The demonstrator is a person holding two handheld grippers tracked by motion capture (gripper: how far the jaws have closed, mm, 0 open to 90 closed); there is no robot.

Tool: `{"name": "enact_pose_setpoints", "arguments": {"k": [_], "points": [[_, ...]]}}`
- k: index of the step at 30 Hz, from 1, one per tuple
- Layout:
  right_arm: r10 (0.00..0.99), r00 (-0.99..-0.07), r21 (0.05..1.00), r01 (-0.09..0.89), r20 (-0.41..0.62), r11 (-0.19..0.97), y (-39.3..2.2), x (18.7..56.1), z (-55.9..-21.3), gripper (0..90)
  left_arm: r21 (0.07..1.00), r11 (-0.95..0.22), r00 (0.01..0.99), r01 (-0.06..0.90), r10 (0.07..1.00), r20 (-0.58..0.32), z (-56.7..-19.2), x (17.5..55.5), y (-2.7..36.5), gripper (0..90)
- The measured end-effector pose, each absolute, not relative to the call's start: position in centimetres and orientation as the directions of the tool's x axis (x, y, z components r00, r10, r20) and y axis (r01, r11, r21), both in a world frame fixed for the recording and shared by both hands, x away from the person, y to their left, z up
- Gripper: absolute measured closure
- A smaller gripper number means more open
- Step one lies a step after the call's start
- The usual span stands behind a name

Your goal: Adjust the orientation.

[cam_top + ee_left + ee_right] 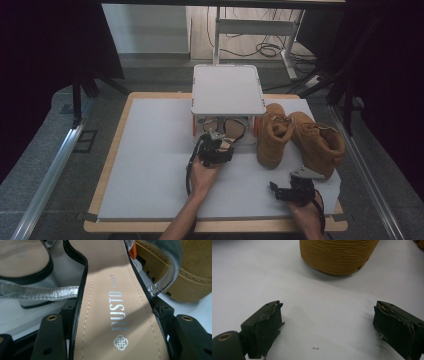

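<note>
A black sandal with a tan insole (110,295) and silver straps lies lengthwise between the jaws of my left gripper (116,308), whose pads press on both edges of its sole. From above, the left gripper (216,150) sits just in front of the low white shelf (228,90), with the sandal (226,144) at its tip. A second sandal (22,260) rests farther off to the left, under the shelf. My right gripper (292,190) hovers near the front right of the table; its jaws (327,312) stand wide apart over the bare white surface.
Two tan boots (274,135) (319,142) stand to the right of the shelf, one boot's ribbed sole (337,255) straight ahead of the right gripper. A boot sole (175,277) lies close beside the held sandal. The white mat (150,165) covers the table.
</note>
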State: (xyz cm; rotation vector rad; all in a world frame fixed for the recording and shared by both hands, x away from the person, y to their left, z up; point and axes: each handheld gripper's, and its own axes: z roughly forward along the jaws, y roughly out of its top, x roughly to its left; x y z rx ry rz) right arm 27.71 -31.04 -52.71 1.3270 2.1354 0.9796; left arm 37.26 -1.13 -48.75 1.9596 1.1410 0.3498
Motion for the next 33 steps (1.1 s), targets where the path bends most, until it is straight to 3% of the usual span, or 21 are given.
{"name": "enact_pose_setpoints", "arguments": {"k": [33], "points": [[0.896, -0.444, 0.759, 0.584, 0.0, 0.289, -31.0, 27.7, -52.7, 8.3, 0.745, -0.209, 0.459, 0.634, 0.877, -0.145, -50.0, 41.6, -4.8, 39.1]]}}
